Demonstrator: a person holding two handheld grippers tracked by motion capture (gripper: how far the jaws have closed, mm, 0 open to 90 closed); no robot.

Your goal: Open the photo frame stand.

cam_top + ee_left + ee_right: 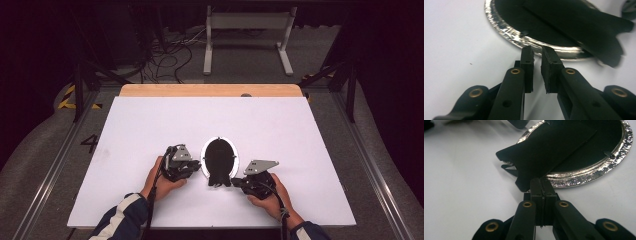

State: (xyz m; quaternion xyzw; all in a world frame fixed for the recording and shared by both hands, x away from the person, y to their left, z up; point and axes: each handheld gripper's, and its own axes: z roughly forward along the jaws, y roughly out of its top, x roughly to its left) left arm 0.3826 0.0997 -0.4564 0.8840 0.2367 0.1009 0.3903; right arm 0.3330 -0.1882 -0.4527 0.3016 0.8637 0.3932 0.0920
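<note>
An oval picture frame (218, 156) lies face down on the white table, its black back up and its silver rim (506, 32) showing all round. Its black fold-out stand (549, 147) juts past the rim (599, 167) at the near end. My right gripper (236, 182) (540, 181) is shut with its tips on the stand's edge. My left gripper (197, 167) (537, 51) sits at the frame's left rim. Its jaws stand a narrow gap apart with nothing between them.
The white board (150, 130) covers the table, with a wooden strip (210, 90) along its far edge. Beyond it are a white stand (247, 30) and cables (170, 55) on the floor. Metal rails (60, 155) run along both sides.
</note>
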